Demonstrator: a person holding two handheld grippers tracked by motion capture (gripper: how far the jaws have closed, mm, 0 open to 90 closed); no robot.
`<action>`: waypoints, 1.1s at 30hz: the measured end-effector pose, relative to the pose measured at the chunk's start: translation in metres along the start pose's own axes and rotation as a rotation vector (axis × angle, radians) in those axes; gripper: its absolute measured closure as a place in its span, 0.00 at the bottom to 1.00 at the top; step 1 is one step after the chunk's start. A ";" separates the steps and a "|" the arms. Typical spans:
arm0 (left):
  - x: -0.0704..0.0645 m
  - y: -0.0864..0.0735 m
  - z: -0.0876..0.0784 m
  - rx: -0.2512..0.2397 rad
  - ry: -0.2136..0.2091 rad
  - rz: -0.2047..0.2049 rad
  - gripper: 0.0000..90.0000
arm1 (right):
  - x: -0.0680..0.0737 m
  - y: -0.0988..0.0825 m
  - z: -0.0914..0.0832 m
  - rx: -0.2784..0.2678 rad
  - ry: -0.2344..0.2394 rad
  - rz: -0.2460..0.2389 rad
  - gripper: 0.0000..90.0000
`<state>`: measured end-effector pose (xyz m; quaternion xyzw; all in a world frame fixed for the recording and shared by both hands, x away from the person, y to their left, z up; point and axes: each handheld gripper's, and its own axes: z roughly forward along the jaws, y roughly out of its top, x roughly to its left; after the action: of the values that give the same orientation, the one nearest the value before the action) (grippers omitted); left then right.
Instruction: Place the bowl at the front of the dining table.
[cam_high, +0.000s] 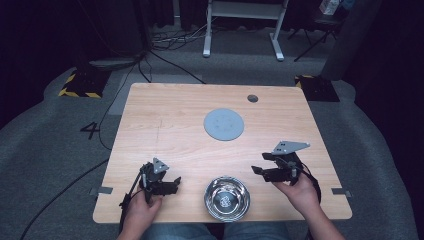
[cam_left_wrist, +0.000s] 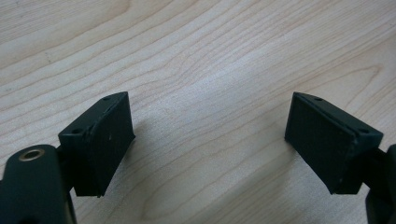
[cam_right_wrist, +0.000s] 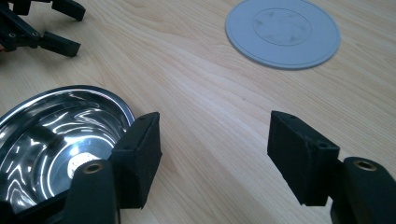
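Both grippers gape empty beside a bare steel bowl.

High view: we see the left gripper (cam_high: 176, 182) lower left and the right gripper (cam_high: 259, 164) lower right, flanking the empty bowl (cam_high: 227, 198) at the table's (cam_high: 165, 125) bottom edge; a grey disc (cam_high: 224, 124) lies centre. Left gripper view: jaws wide apart over bare wood. Right gripper view: jaws wide, holding nothing, the bowl at lower left. We judge a careless sweep could nudge the bowl off the edge.

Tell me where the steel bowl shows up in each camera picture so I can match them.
High view: steel bowl at the table's near edge, between the two hands.
Left gripper view: bare wood between the open jaws, no bowl.
Right gripper view: bowl at lower left, behind one jaw.
Shared landmark: grey disc.
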<state>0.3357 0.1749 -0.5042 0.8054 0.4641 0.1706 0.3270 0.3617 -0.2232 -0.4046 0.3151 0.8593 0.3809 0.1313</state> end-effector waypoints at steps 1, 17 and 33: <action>0.000 0.000 0.000 0.000 0.000 0.000 0.17 | 0.001 0.002 0.002 0.003 0.005 -0.004 0.39; 0.000 0.000 0.000 0.000 0.000 -0.001 0.17 | 0.015 0.022 0.028 0.031 0.105 0.006 0.39; 0.000 0.000 0.000 0.001 0.000 0.002 0.17 | 0.028 0.019 0.066 0.155 0.219 0.022 0.41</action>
<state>0.3357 0.1750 -0.5041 0.8060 0.4635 0.1706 0.3263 0.3797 -0.1578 -0.4349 0.2903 0.8918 0.3470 0.0076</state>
